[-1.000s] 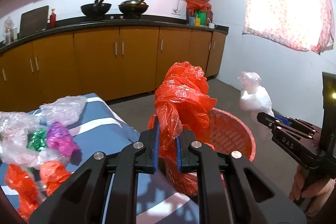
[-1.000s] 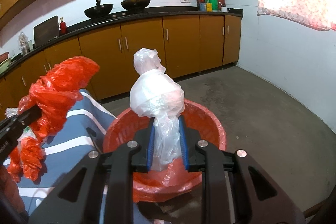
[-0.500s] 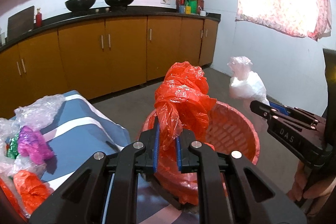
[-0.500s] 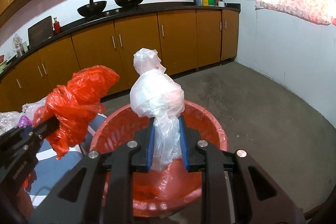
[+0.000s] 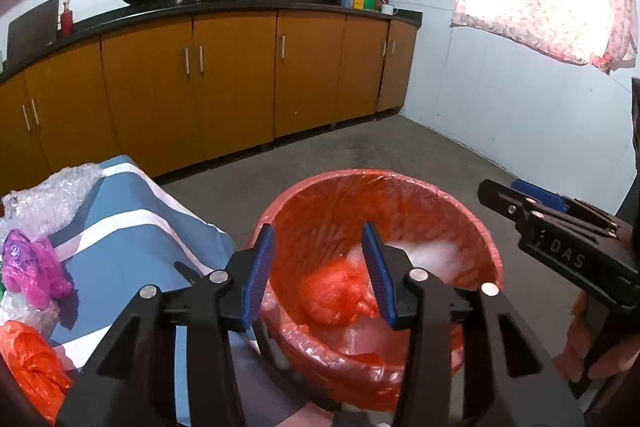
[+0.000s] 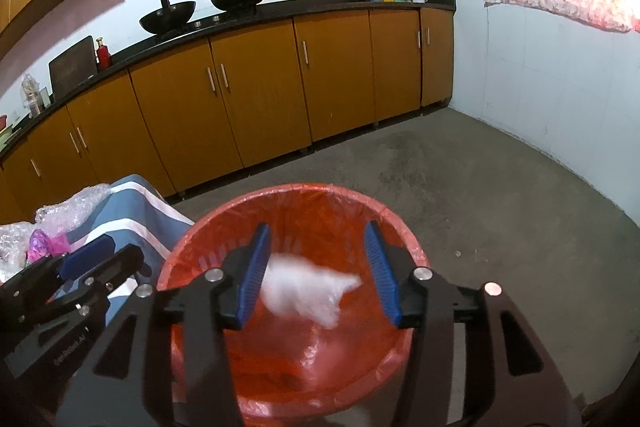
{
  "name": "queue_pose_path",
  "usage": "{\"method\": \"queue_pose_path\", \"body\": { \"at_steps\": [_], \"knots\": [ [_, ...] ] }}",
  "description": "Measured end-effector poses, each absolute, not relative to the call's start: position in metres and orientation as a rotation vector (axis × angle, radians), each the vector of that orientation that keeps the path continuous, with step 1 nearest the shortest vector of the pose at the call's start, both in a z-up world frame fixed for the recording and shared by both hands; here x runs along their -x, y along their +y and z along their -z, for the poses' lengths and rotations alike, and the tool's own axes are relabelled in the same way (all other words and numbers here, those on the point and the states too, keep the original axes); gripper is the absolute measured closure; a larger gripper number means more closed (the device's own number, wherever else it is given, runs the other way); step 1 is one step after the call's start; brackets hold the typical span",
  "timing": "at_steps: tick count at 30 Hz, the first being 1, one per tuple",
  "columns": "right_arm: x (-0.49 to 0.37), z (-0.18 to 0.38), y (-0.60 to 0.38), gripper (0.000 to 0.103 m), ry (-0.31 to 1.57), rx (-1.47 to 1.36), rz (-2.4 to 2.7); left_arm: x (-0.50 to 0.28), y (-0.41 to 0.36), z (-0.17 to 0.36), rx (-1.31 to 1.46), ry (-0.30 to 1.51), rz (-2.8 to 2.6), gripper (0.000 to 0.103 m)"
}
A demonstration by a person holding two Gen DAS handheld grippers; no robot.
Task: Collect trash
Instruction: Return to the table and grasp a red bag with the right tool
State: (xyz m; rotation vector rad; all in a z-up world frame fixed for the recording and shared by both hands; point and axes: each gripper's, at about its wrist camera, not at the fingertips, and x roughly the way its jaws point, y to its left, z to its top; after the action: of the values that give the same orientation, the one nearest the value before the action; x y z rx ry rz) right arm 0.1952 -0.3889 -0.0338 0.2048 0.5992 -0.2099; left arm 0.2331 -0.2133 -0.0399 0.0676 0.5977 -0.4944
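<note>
A red bin with a red liner [image 5: 472,227] stands on the floor; it also shows in the right wrist view [image 6: 304,193]. My left gripper [image 5: 318,273] is open above it, and a crumpled red plastic bag [image 5: 340,295] is blurred, falling inside the bin. My right gripper [image 6: 316,269] is open over the bin, and a white plastic bag [image 6: 304,291] is blurred between the jaws, dropping in. The white bag also shows in the left wrist view [image 5: 436,255]. More trash lies on the table: a pink bag [image 5: 32,271], an orange bag [image 5: 32,367], bubble wrap [image 5: 44,199].
A table with a blue and white striped cloth [image 5: 132,223] stands left of the bin. Wooden kitchen cabinets [image 5: 232,87] line the far wall, with woks on the counter. Concrete floor [image 6: 500,187] lies behind and right of the bin.
Both grippers have opened over the bin. The red bag has left my left gripper and the white bag my right; both are dropping into the bin.
</note>
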Motion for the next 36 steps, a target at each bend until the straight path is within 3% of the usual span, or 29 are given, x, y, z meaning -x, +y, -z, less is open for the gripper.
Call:
{"method": "queue_pose_path", "body": {
  "at_steps": [13, 21, 36],
  "knots": [
    [-0.182, 0.02, -0.353, 0.054, 0.586, -0.16, 0.158, -0.204, -0.149, 0.017, -0.036, 0.539, 0.378, 0.057],
    [-0.178, 0.006, -0.282, 0.054, 0.583, -0.123, -0.004, -0.161, -0.066, -0.001, -0.014, 0.465, 0.22, 0.053],
    [-0.185, 0.032, -0.109, 0.051, 0.689, -0.086, -0.375, -0.121, 0.083, 0.035, 0.019, 0.521, -0.152, 0.045]
  ]
}}
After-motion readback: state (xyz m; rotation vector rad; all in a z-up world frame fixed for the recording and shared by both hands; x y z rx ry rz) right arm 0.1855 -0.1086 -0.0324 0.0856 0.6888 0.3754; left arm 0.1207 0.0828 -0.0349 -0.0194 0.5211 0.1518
